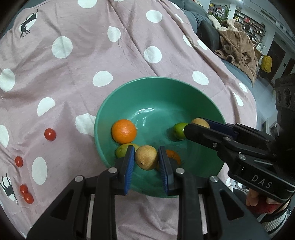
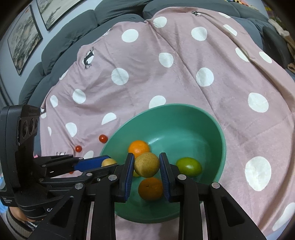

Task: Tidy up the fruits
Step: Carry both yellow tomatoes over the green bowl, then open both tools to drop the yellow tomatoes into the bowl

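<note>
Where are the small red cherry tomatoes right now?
In the left wrist view, the small red cherry tomatoes lie scattered on the pink polka-dot blanket, outside and left of the green bowl.

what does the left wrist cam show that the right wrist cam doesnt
Only the left wrist view shows all four cherry tomatoes, including the lowest pair, plus the brown fleece heap and shelves behind.

Only the right wrist view shows the framed pictures on the wall and the grey sofa back.

Both show the green bowl on the pink polka-dot blanket, holding oranges and green fruits, with the left gripper and right gripper each shut on a tan fruit over it.
</note>
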`<state>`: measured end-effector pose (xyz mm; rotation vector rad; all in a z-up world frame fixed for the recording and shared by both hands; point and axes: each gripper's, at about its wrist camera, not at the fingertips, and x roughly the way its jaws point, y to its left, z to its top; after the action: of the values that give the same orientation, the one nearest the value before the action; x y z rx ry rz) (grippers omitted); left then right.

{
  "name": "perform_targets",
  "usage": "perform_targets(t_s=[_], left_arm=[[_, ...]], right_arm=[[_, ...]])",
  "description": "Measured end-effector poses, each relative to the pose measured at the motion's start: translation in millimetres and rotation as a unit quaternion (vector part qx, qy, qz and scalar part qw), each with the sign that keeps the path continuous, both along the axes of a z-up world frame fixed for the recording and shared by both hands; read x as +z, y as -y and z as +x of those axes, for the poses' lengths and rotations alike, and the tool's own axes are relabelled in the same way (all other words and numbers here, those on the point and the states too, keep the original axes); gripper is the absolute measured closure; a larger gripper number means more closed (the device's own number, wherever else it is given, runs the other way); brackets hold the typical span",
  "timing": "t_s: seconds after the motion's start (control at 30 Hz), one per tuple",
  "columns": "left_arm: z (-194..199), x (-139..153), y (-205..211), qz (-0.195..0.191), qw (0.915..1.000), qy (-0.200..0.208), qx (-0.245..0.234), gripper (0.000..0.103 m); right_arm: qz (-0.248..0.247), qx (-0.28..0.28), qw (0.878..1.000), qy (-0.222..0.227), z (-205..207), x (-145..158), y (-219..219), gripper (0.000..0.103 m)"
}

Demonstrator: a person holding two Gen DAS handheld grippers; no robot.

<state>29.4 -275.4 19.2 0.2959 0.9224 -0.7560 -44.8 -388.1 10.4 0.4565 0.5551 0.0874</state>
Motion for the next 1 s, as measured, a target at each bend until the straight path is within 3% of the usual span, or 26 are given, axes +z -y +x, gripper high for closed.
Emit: perform_targets(t_s=[1.0], left_arm=[[6.7, -13.3, -1.8, 0.013, 0.9996, -0.022, 0.013, 0.077]], right_arm=[[0.009, 0.001, 1.000, -0.013, 6.6, -4.5, 0.3, 0.074]])
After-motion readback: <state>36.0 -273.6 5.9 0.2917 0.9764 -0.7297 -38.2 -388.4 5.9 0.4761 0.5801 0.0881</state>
